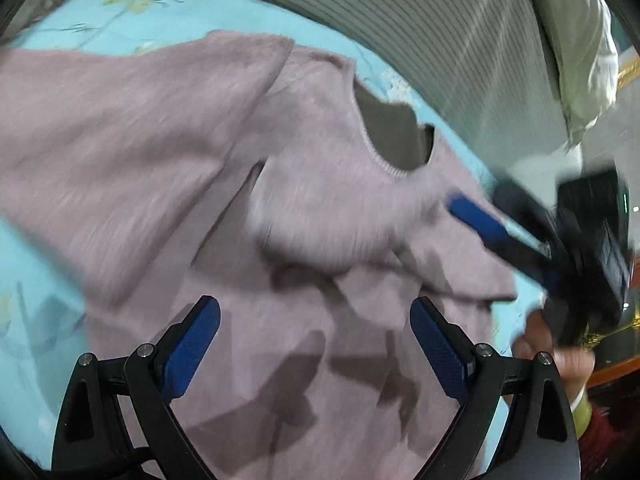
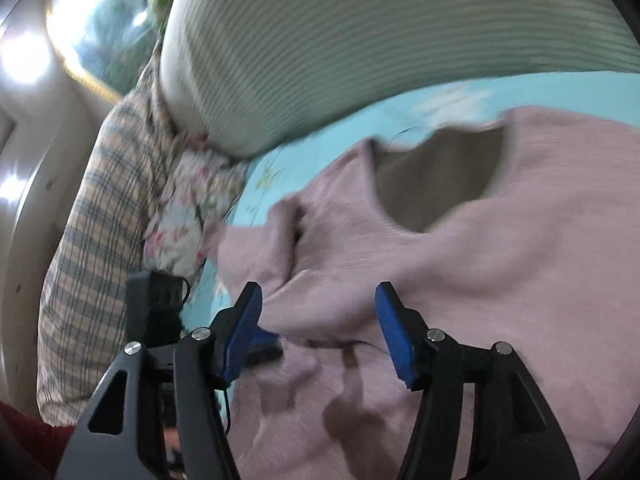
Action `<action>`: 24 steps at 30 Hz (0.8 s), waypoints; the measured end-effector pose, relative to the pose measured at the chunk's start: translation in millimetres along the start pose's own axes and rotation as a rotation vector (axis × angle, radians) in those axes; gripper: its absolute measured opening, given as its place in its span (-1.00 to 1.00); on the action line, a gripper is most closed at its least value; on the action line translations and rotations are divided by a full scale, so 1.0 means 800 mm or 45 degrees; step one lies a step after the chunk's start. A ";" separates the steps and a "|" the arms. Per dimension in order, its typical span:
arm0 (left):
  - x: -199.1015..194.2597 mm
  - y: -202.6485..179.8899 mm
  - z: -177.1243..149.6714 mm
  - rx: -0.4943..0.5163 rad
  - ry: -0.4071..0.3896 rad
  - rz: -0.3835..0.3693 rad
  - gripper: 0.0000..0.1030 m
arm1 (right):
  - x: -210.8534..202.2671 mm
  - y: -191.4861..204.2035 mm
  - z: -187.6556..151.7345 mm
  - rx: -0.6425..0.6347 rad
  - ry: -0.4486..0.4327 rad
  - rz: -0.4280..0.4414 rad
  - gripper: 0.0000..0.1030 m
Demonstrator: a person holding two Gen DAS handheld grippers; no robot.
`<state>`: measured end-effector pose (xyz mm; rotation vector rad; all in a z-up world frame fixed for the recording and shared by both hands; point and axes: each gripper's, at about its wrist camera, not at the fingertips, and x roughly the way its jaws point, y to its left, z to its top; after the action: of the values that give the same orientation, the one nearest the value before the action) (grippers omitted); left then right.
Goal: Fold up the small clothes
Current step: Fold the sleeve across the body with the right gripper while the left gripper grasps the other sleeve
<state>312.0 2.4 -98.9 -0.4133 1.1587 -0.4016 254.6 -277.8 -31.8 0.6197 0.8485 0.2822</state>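
One turquoise floral bedsheet [image 1: 168,12], striped pillow [image 2: 360,40]

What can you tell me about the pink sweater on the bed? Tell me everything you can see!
The pink sweater is a soft, fuzzy-looking knit in dusty pink with a round ribbed neckline. It lies spread on the light blue sheet, rumpled, with one sleeve folded over its body. A grey-green lining shows inside the neck opening. The striped pillow lies beyond its collar. Both hand-held grippers hover open above it, casting shadows on it; neither visibly grips it.
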 end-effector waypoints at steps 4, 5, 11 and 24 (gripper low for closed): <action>0.022 0.006 0.041 0.001 0.042 -0.079 0.86 | -0.066 -0.024 -0.020 0.069 -0.065 -0.104 0.17; 0.025 0.011 0.048 -0.010 0.066 -0.117 0.84 | -0.080 -0.029 -0.027 0.080 -0.077 -0.130 0.17; 0.045 0.024 0.070 -0.012 0.195 -0.272 0.65 | -0.132 -0.053 -0.065 0.161 -0.120 -0.229 0.17; -0.033 -0.046 0.063 0.399 -0.174 0.203 -0.83 | -0.201 -0.089 -0.055 0.213 -0.268 -0.558 0.17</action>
<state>347.0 -10.5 -42.1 -0.0724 0.9682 -0.4012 117.7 -391.9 1.1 0.5899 0.7856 -0.2502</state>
